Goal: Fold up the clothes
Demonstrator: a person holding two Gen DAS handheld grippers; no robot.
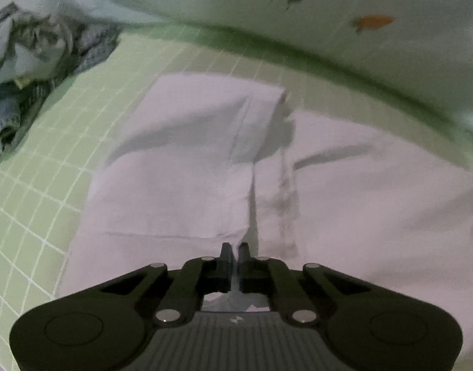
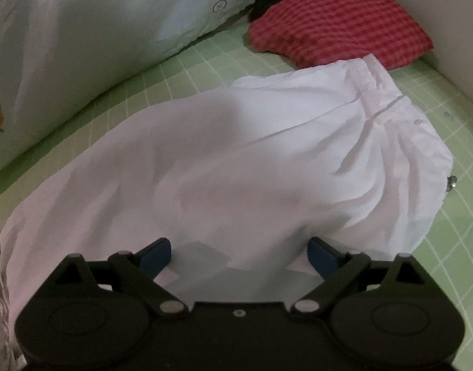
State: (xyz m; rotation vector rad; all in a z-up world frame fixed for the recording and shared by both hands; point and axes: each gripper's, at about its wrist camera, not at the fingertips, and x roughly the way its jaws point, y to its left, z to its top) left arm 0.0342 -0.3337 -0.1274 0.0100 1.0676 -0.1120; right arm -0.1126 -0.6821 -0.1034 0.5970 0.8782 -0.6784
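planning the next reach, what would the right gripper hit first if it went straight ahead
Most likely the white garment, bunched right ahead of the right gripper, whose jaws stand open; depth is unclear.

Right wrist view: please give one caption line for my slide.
Open right gripper over white elastic-waist shorts on green grid mat, red checked cloth behind.

Bare green mat [image 2: 446,241] right of white garment [image 2: 236,154], red checked cloth [image 2: 338,21] blocking far corner
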